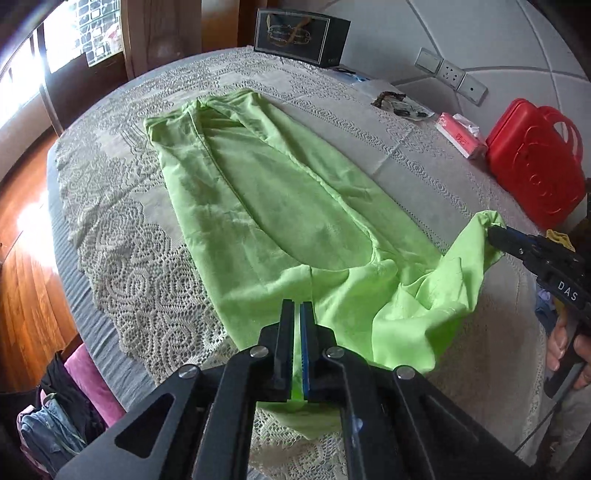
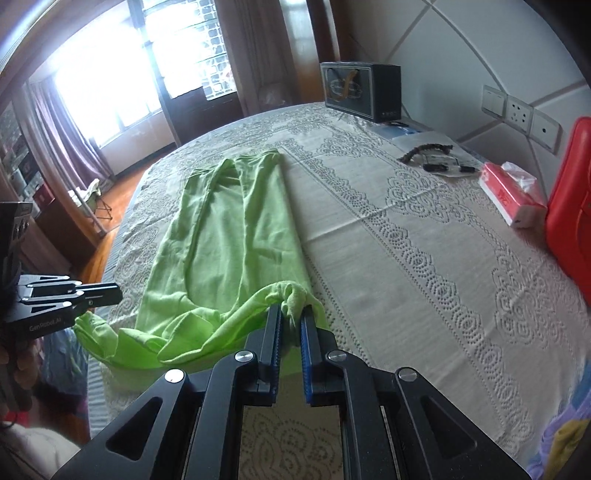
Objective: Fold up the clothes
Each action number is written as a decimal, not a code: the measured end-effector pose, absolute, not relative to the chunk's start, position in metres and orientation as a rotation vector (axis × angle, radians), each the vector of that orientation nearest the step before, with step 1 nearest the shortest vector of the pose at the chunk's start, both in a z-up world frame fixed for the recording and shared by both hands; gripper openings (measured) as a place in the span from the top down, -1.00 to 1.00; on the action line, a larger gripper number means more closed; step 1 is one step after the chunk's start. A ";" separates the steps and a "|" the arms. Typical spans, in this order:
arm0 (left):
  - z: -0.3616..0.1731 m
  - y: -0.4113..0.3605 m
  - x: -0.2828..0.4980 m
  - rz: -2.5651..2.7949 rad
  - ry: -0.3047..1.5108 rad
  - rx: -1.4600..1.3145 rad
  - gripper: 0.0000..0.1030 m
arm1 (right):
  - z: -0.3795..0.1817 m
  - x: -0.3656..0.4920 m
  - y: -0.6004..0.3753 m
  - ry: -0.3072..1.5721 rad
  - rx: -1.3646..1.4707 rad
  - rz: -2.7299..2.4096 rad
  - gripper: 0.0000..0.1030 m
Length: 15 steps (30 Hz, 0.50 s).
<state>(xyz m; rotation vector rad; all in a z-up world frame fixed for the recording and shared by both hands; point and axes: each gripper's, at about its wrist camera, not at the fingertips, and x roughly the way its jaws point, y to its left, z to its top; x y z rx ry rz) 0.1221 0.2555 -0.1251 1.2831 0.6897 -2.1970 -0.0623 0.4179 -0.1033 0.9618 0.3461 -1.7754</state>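
One lime-green garment (image 1: pixel 266 206) lies lengthwise on a bed covered by a pale lace spread (image 1: pixel 122 236), its far end flat and its near end lifted off the cover at two corners. The left gripper (image 1: pixel 297 314) has its jaws pressed together on the near hem, a thin strip of green showing between the pads. The right gripper (image 2: pixel 291 314) pinches a bunched knot of the same cloth at the other near corner; in the left wrist view that corner hangs raised just off the spread, held apart from the left one so the fabric sags between them. A hand (image 1: pixel 565 343) grips the right tool's handle. Well beyond the garment, near the wall, stand a red plastic case (image 1: pixel 535 162), a pink tissue pack (image 1: pixel 460 138) touching it, and a dark box (image 1: pixel 301 35) at the far edge. Folded clothes (image 1: pixel 55 417) sit low beside the bed on the left.
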 end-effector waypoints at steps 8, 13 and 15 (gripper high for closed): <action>-0.126 0.256 0.142 -2.242 0.779 1.237 -0.02 | -0.118 -0.069 0.415 0.345 1.019 -1.788 0.82; -0.121 0.272 0.154 -2.251 0.740 1.194 -0.81 | -0.123 -0.071 0.417 0.336 1.020 -1.764 0.82; -0.124 0.277 0.157 -2.240 0.725 1.195 -0.81 | -0.123 -0.071 0.420 0.331 1.012 -1.755 0.82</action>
